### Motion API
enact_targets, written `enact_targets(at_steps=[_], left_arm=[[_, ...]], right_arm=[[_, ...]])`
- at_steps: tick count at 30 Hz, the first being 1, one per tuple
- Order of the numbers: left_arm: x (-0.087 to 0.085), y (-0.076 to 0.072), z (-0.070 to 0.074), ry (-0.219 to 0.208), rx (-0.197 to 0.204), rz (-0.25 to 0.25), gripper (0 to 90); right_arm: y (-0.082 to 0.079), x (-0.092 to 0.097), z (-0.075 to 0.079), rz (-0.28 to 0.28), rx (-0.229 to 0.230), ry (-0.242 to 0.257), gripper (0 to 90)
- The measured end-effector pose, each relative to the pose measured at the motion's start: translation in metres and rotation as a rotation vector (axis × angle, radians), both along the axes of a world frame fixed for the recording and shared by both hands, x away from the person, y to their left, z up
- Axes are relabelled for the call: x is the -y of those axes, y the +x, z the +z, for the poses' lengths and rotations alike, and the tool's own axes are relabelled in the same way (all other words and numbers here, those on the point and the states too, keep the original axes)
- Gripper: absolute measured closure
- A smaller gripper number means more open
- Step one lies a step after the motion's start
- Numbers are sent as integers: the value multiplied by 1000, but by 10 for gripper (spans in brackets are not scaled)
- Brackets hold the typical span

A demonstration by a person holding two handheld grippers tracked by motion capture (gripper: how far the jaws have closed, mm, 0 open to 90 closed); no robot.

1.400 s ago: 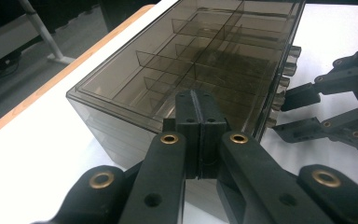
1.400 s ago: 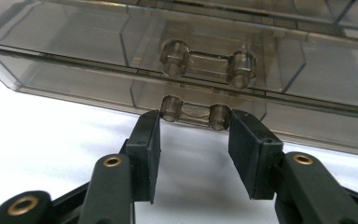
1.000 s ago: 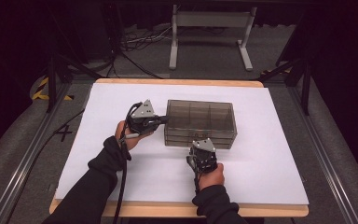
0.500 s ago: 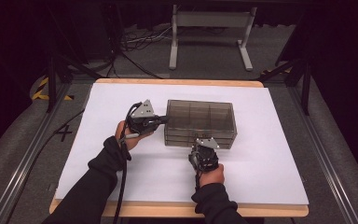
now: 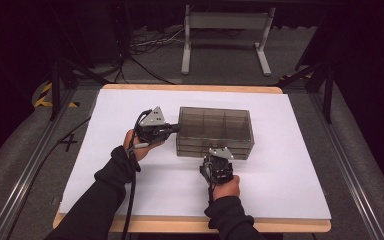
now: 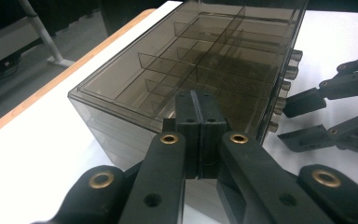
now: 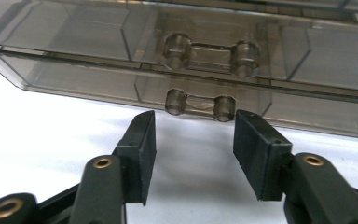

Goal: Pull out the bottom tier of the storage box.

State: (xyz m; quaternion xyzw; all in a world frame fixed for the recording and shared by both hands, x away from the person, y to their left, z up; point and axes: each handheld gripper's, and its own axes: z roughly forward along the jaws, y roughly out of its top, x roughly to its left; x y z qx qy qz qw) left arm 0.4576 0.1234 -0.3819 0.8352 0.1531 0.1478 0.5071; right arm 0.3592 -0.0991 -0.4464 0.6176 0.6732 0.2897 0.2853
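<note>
Clearly the risk sits at the bottom drawer handle (image 7: 199,105) of the smoky plastic drawer box (image 5: 215,131), mid-frame on the white surface (image 5: 105,110). The right hand-held gripper (image 7: 193,133) has just been widening its jaws, nothing between them; a shallow pinch could slip off. The left hand-held gripper (image 6: 196,114), clenched empty, braces the box's end; should it slide, the whole box would follow the pull.
</note>
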Motion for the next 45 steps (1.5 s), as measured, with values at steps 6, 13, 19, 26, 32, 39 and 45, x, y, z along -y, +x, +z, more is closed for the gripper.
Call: enact_targets(at_steps=[6,13,19,26,32,39,45], left_arm=[[-1,1,-1,-9,-2,-1,899],[-1,0,-1,-10,1,-1,899],[-1,1,-2,-13,3,-3,897],[-1,0,-2,-16,5,0,897],[-5,2,-2,-37,-15,38,787],[-15,-2,1,-27,-34,47,456],[-36,-10,8,-101,-50,49,314]], right_arm=[[7,-4,-1,-55,-17,8,538],[7,-6,-1,-75,-17,4,558],[7,-6,1,-73,-30,9,559],[0,-2,2,-59,-48,22,556],[-4,4,8,9,-69,1,406],[-14,20,20,193,-24,-11,192],[-16,41,28,300,8,-14,137]])
